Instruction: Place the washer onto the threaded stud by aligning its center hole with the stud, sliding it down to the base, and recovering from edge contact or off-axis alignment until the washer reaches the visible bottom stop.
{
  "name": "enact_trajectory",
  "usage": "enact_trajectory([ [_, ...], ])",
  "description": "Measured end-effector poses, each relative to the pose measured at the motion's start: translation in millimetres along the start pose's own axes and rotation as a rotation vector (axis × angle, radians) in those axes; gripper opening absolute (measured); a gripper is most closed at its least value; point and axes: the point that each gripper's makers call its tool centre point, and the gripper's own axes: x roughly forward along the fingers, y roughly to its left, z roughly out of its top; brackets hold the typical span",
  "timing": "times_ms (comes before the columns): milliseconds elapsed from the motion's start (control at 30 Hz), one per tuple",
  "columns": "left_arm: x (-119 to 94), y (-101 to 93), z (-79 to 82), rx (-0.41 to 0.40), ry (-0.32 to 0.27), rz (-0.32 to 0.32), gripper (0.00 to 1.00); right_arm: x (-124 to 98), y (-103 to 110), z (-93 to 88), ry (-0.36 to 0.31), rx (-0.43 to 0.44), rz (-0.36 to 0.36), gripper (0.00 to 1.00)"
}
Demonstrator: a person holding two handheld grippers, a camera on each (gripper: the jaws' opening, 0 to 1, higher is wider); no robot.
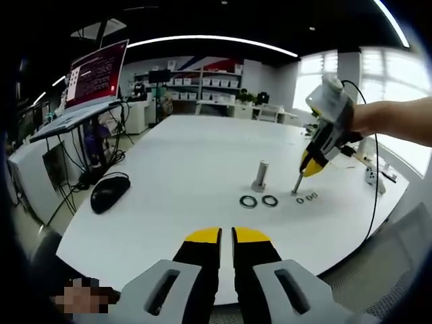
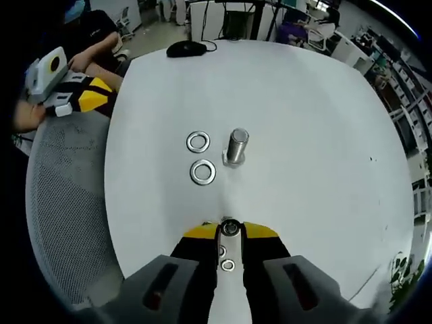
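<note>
White table (image 2: 304, 121), upright stud (image 2: 235, 146) at 12 o'clock from right gripper (image 2: 230, 229), its jaws clamped on a small washer (image 2: 230, 228) at their tips, two larger washers (image 2: 202, 171) at 11 o'clock, left gripper (image 1: 226, 235) jaws nearly together, empty

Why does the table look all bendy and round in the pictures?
Left gripper view: the fisheye lens curves the white table and the ceiling light strip; the windows glare white. Right gripper view: the table's edge bows too, while the stud and washers stay sharp.

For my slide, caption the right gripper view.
Right claw pinches a small washer above the white table, short of the threaded stud and two large washers.
</note>
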Motion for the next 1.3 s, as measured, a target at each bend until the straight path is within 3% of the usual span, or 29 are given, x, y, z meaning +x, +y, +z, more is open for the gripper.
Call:
enact_trajectory([
  [700,0,1.0,0.0,-0.012,-0.003,0.002,0.03,41,4,-13.4,0.071,-0.026,0.029,0.14],
  [900,0,1.1,0.3,-0.014,-0.004,0.002,0.02,46,6,-13.5,0.079,-0.059,0.039,0.15],
  [1300,0,1.3,-0.4,-0.013,-0.002,0.003,0.02,37,3,-17.9,0.039,0.012,0.019,0.25],
])
